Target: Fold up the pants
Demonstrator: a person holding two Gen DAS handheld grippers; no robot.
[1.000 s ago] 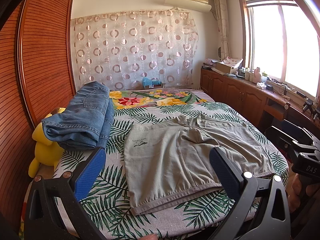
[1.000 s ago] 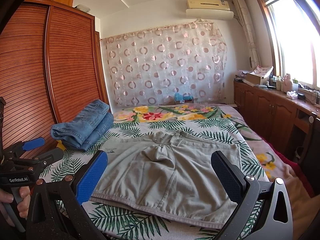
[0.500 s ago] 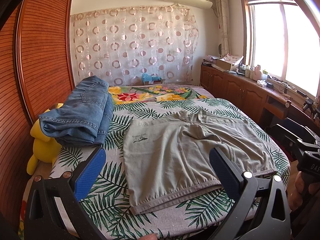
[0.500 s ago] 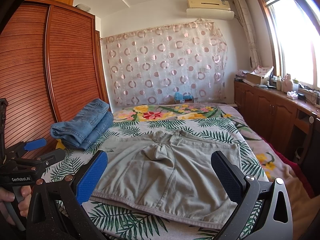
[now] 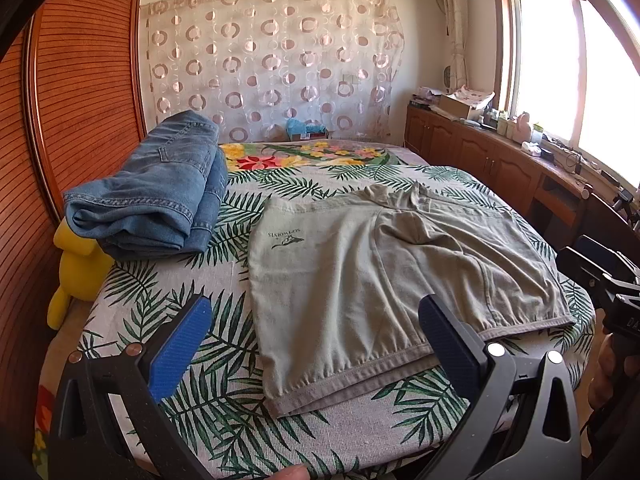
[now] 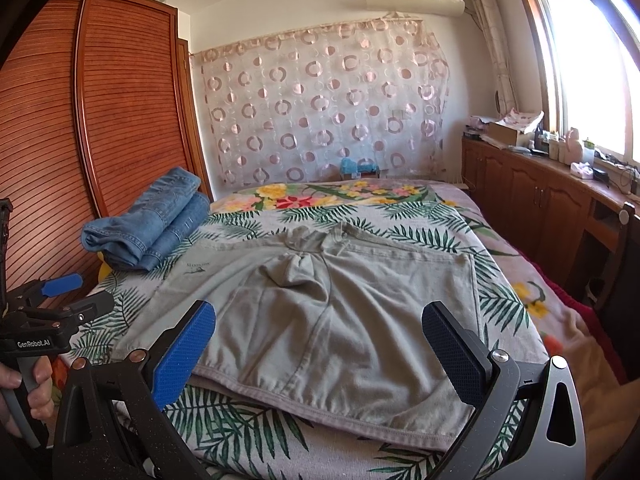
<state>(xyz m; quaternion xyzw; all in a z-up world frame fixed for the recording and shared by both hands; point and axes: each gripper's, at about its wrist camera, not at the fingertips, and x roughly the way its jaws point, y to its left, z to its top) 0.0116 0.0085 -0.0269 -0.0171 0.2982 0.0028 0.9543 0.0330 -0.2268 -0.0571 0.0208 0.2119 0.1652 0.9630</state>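
Observation:
Grey-green shorts lie spread flat on the palm-leaf bedspread, hems toward me and waistband bunched at the far side. My left gripper hovers open above the near left hem, touching nothing. My right gripper is open too, held over the near hem further right, its blue pads empty. In the right wrist view the left gripper shows at the left edge, held by a hand. The right gripper's body shows at the right edge of the left wrist view.
Folded blue jeans lie at the bed's far left, beside a yellow plush toy. A wooden wardrobe stands at the left. Low cabinets run under the window at the right. A circle-patterned curtain hangs behind the bed.
Both grippers have tilted down and edged forward over the bed, so the shorts sit lower and larger in view. The jaws stayed open and the shorts have not moved.

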